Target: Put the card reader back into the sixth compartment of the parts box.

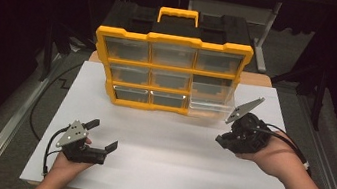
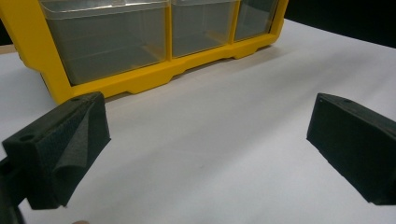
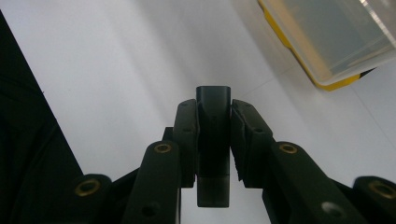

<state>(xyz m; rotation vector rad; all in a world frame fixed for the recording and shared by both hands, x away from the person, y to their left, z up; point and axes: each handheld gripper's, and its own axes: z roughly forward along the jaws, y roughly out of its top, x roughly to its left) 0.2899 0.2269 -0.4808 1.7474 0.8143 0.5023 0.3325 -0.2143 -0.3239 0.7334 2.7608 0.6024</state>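
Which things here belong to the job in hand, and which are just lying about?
In the job:
- small dark block, clamped in the right claw
- pulled-out clear drawer at the yellow organizer

Lying about:
- left claw, open, holding nothing
- white table sheet

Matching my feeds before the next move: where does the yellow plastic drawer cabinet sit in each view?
High view: yellow plastic drawer cabinet at top centre.
Left gripper view: upper left, running towards top right.
Right gripper view: top right corner.
Shared landmark: white table sheet under it.
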